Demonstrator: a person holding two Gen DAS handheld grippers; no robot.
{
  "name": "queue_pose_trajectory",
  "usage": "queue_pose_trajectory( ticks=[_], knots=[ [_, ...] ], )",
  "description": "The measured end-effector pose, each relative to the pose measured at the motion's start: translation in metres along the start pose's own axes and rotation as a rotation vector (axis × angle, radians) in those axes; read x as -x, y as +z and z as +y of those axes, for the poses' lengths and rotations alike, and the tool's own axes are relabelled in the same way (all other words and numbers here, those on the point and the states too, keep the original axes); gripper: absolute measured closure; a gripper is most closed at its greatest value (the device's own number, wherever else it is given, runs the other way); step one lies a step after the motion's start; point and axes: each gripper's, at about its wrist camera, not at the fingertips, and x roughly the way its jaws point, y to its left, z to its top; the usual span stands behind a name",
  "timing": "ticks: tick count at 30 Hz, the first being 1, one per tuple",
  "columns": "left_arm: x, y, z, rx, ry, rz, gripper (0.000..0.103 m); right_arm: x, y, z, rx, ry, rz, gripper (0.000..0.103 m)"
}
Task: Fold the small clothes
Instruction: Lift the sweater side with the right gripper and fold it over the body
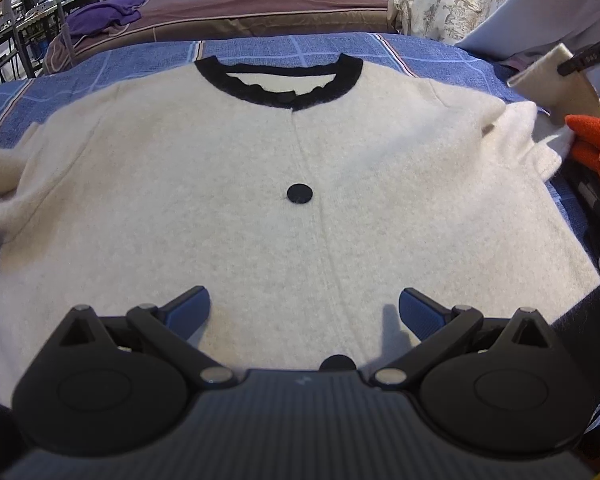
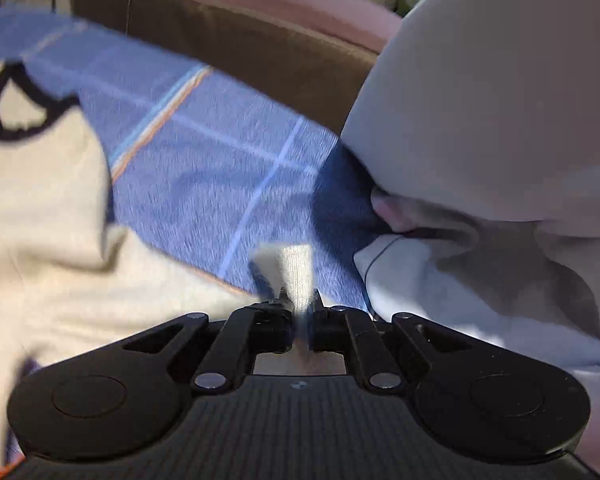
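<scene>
1. Nearest the lens in the left wrist view are the left tongs (image 1: pixel 304 306), low in the frame with their blue-padded fingers (image 1: pixel 188 305) wide apart, holding nothing and hovering over the lower front of the cream cardigan (image 1: pixel 260 240).
2. In the right wrist view the right tongs (image 2: pixel 300 300) sit at lower centre with fingers drawn together, clamped on a ribbed cream sleeve cuff (image 2: pixel 296 264) that stands up between them. The left wrist view shows the same cuff (image 1: pixel 556 80) lifted at the upper right of the frame, above the cardigan's shoulder.
3. Outward from the left tongs, the cardigan lies front up and spread flat. A black button (image 1: pixel 300 193) sits at mid-frame on the placket, and the black-trimmed neckline (image 1: pixel 278 80) lies toward the top. The other sleeve (image 1: pixel 0 184) trails off the left edge of the frame, unfolded.
4. Beneath it is a blue plaid blanket (image 1: pixel 100 64); I cannot tell what it covers. An orange garment (image 1: pixel 596 144) lies at the right edge, just beside the cardigan's shoulder, and a pale grey cloth (image 2: pixel 480 120) fills the upper right of the right wrist view.
5. Progress looks early: the body is laid out and smoothed, and no fold is visible yet. The raised cuff suggests the first sleeve fold is in hand.
6. Probably left: bring that sleeve across the chest, do the same with the other sleeve, then fold the body up.
</scene>
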Motion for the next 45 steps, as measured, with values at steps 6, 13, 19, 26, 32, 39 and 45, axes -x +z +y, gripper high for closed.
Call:
queue_pose_trajectory(
  ticks=[6,13,19,26,32,39,45],
  knots=[
    [0.006,-0.002,0.003,0.012,-0.001,-0.009,0.000,0.077,0.012,-0.025,-0.373,0.135,-0.331,0.092],
    [0.012,-0.005,0.010,0.057,-0.008,-0.022,0.000,0.122,0.020,-0.008,-0.638,0.457,-0.501,0.092],
    [0.023,-0.006,0.019,0.071,0.002,-0.044,0.000,0.121,0.041,0.044,-0.744,0.661,-0.601,0.091],
    [0.039,-0.018,0.043,0.139,0.040,-0.067,0.000,0.113,0.089,0.147,-0.597,0.834,-0.591,0.090],
    [0.057,-0.036,0.079,0.210,0.102,-0.066,0.000,0.079,0.089,0.234,-0.522,0.942,-0.434,0.090],
    [0.068,-0.052,0.104,0.252,0.155,-0.059,0.000,0.071,0.064,0.291,-0.470,0.962,-0.328,0.090],
    [0.076,-0.056,0.118,0.295,0.187,-0.075,0.000,0.056,0.058,0.314,-0.448,0.949,-0.280,0.090]
  ],
)
